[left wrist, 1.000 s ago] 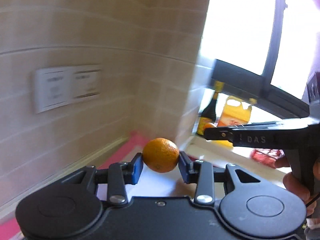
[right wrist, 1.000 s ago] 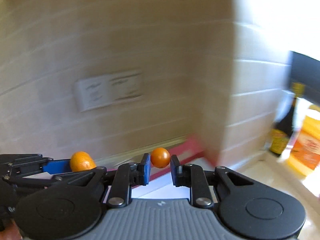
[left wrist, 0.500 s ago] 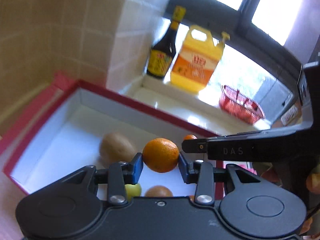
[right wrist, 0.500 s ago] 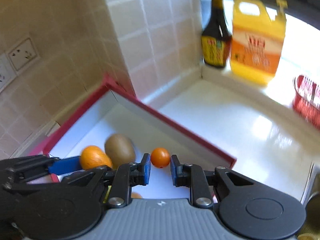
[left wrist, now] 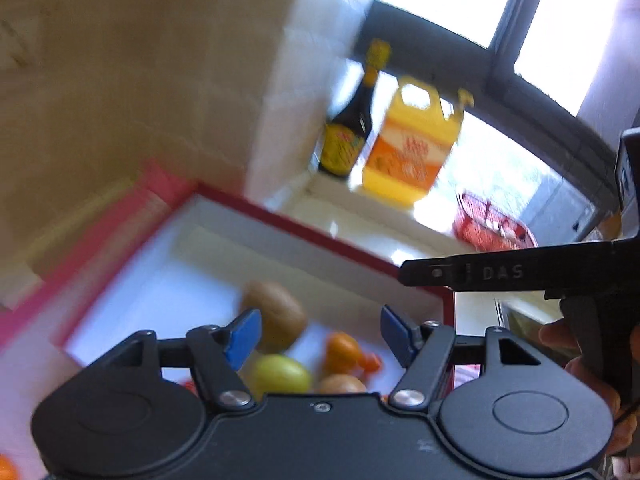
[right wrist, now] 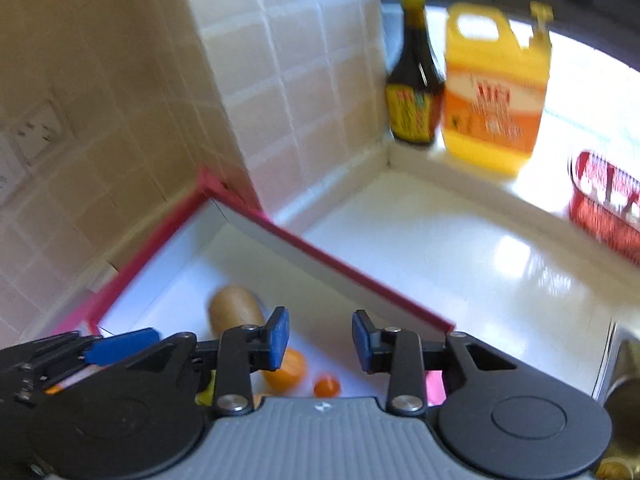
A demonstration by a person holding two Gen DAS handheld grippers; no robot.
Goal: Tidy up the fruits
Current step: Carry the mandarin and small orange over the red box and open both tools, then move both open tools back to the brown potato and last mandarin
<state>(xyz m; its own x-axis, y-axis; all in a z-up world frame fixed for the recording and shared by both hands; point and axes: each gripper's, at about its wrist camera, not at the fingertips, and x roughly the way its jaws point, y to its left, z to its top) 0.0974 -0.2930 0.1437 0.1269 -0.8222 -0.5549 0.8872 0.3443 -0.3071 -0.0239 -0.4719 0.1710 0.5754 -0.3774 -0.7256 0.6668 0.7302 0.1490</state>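
Left gripper (left wrist: 320, 330) and right gripper (right wrist: 320, 338), both with jaws spread and holding nothing, above the red-rimmed white box (right wrist: 320, 256), in which an orange (right wrist: 286, 372), a small tomato (right wrist: 327, 387) and a kiwi (right wrist: 234, 312) lie.

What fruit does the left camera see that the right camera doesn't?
Only the left wrist view clearly shows a green fruit and a tan fruit near its open left hand-held gripper. Only the right wrist view shows the wall socket. Both show the red box, kiwi, orange, tiny orange fruit, dark bottle and yellow jug.
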